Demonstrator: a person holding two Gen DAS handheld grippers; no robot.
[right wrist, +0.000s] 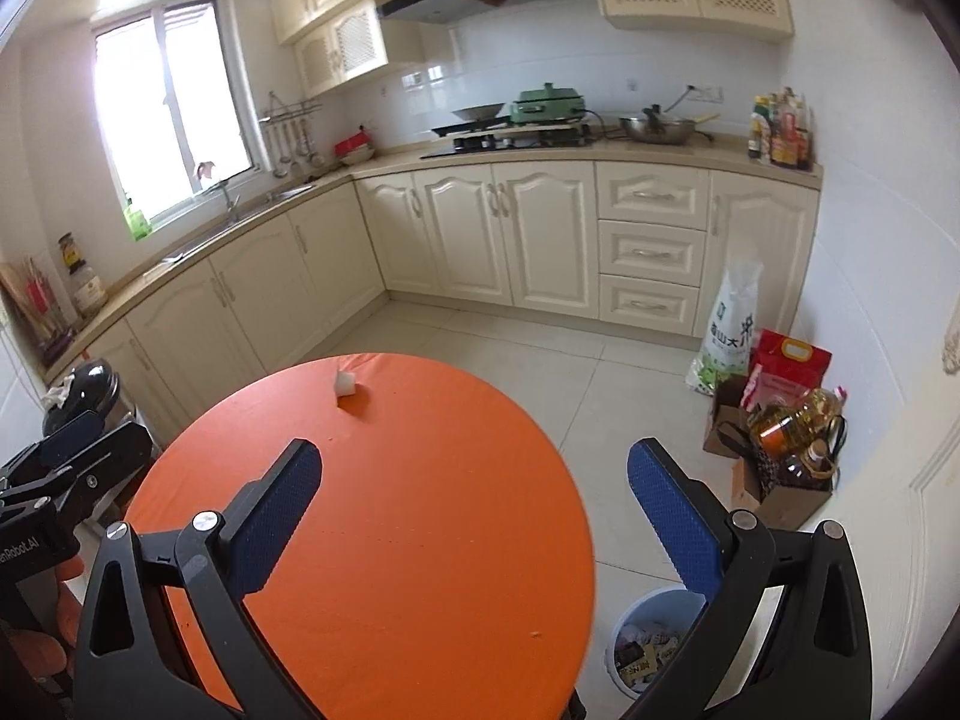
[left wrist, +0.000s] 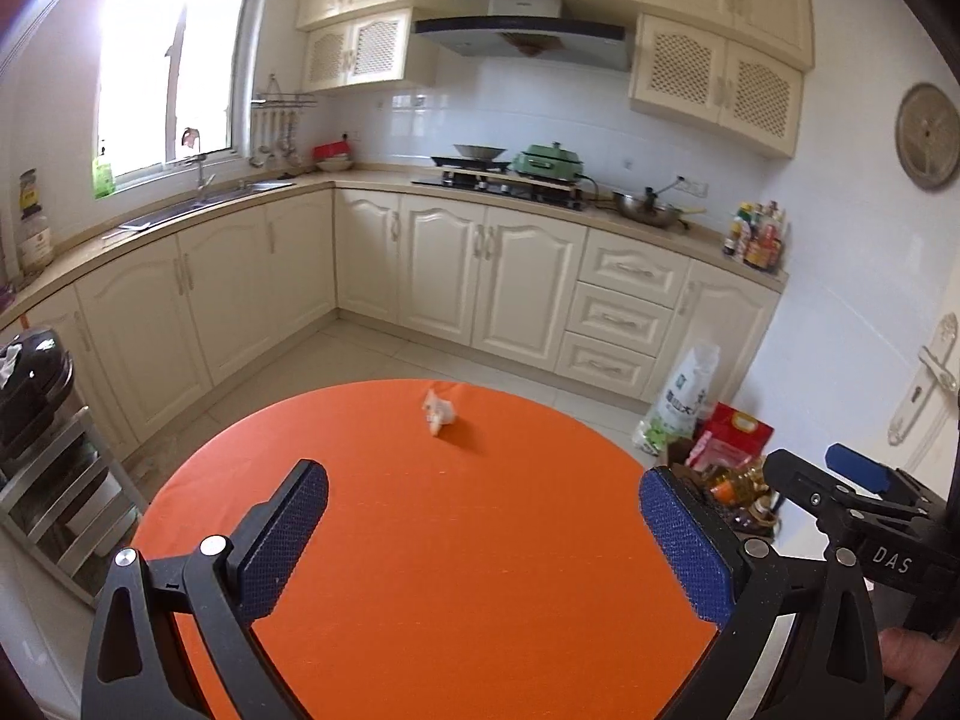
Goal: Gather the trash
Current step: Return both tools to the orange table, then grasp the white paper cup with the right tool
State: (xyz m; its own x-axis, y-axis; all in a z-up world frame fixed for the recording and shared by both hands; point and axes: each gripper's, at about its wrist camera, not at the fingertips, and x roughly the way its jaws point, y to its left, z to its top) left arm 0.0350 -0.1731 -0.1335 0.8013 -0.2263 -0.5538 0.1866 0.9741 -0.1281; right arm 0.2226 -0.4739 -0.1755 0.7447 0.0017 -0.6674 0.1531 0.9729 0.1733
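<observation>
Trash wad [left wrist: 439, 412] on orange table [left wrist: 480, 570], kitchen w/ cream cabinets [left wrist: 480, 276].

Crumpled paper [left wrist: 439, 411] lies on the table's [left wrist: 456, 540] far side.

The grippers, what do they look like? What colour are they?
Both the left gripper and the right gripper have black frames with silver bolts and flat blue bumpy pads on two fingers. White letters "DAS" mark the right gripper's side.
</observation>
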